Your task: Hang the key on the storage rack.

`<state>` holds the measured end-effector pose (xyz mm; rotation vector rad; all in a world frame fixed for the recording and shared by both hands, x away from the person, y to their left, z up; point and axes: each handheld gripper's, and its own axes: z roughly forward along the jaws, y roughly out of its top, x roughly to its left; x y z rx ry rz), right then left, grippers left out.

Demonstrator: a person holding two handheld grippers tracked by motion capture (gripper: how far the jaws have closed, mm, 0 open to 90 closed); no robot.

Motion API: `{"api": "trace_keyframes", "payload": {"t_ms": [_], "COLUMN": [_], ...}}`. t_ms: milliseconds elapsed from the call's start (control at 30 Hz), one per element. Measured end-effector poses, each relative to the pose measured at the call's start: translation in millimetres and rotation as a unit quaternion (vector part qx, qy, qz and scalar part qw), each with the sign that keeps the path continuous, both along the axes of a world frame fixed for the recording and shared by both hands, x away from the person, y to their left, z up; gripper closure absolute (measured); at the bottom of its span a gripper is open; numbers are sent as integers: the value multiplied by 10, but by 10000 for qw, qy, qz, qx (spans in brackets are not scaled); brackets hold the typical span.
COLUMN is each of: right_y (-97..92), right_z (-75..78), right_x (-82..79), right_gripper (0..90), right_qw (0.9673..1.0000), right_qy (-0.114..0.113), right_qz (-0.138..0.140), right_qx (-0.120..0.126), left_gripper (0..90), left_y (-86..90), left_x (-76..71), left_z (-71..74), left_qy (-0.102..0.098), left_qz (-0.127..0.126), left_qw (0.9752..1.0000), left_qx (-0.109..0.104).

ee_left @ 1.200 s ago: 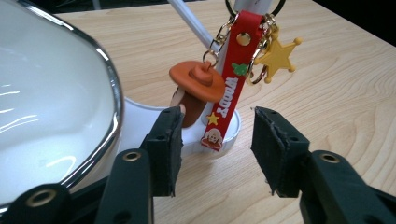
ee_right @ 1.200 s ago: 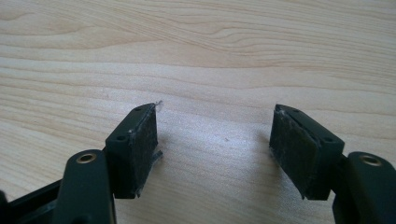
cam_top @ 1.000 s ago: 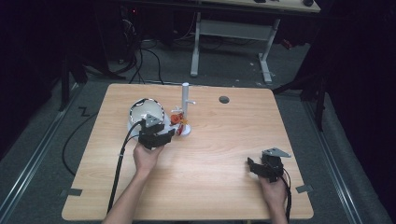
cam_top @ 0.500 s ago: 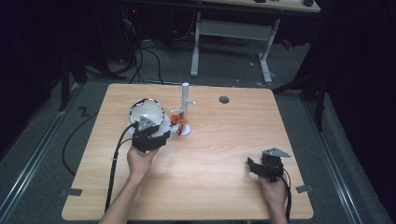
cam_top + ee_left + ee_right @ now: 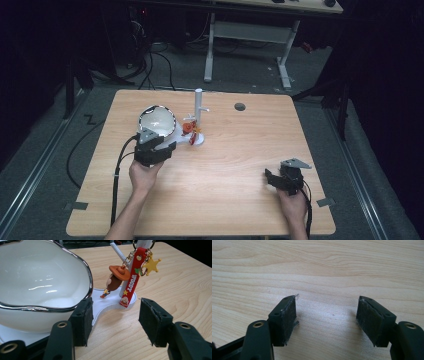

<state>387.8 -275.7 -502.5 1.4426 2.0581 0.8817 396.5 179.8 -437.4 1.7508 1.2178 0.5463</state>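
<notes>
At ten o'clock on the table (image 5: 225, 170), the left gripper (image 5: 113, 320) hangs wide open and empty before the keychain (image 5: 130, 280), beside the bowl (image 5: 37, 287); nothing grabbed yet. Right gripper (image 5: 327, 317) idles open at five o'clock.

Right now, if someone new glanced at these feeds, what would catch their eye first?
Probably the glossy white bowl with its dark rim, on the table's left half just ahead of the left gripper, whose fingers stand open. Next, the red Woody keychain with its gold star, hanging on the white stand beside the bowl. The right gripper rests open on bare wood, near right.
</notes>
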Motion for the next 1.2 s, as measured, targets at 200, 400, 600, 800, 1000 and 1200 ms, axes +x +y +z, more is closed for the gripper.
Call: {"api": "trace_keyframes", "payload": {"t_ms": [200,400,600,800,1000,1200], "right_y": [0,0,0,1,1,1], "right_z": [0,0,0,0,0,0], "right_x": [0,0,0,0,0,0], "right_gripper": [327,327,327,327,327,327], "right_qw": [10000,10000,10000,10000,10000,10000], "right_qy": [0,0,1,0,1,1], "right_qz": [0,-1,-2,-3,-2,-3], "right_qx": [0,1,1,1,0,0], "left_gripper": [448,445,451,452,446,445], "left_y": [47,86,142,175,213,251], "left_x": [-56,-109,-161,-208,-252,-294], "left_z": [8,13,17,26,16,-1], "left_qy": [-24,-49,-73,-101,-124,-114], "left_qz": [12,13,47,62,111,154], "left_qw": [10000,10000,9998,9998,9996,9995], "left_qx": [-62,-81,-177,-184,-237,-266]}}
